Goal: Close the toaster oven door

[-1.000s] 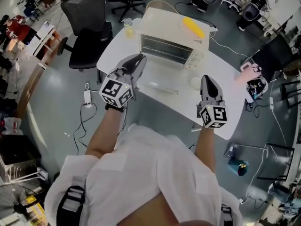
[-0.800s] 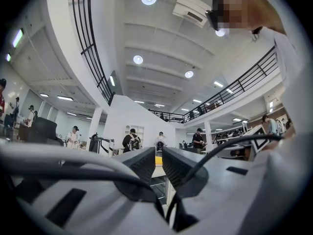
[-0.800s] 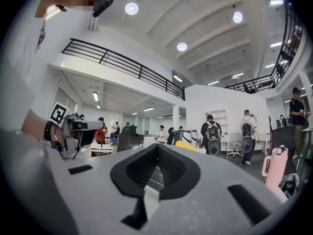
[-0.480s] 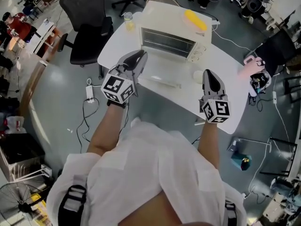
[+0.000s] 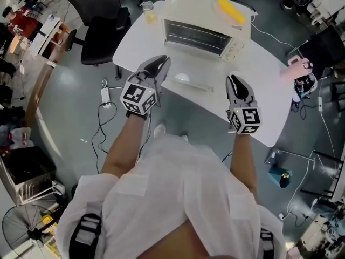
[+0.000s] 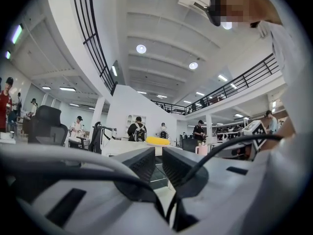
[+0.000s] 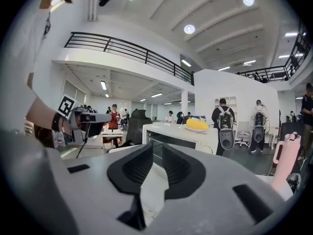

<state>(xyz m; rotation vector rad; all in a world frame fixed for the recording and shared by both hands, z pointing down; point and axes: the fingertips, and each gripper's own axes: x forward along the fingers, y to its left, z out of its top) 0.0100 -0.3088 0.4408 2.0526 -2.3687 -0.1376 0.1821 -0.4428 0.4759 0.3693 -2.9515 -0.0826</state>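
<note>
bare table (image 5: 264, 99) lies before you; the toaster oven (image 5: 202, 34) door (image 5: 191, 84) juts flat toward you, a cup (image 5: 146, 11) beside its left wall.

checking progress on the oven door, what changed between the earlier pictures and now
Both grippers dropped lower and now sit farther from the toaster oven in the head view. The right gripper has just been opening its jaws, with nothing between them. The left gripper took hold of nothing. Unchanged: the oven door still lies open and untouched.

Toaster oven (image 5: 190, 8): cream casing, smooth, slight gloss. Table (image 5: 263, 100): white top, smooth, matt.
</note>
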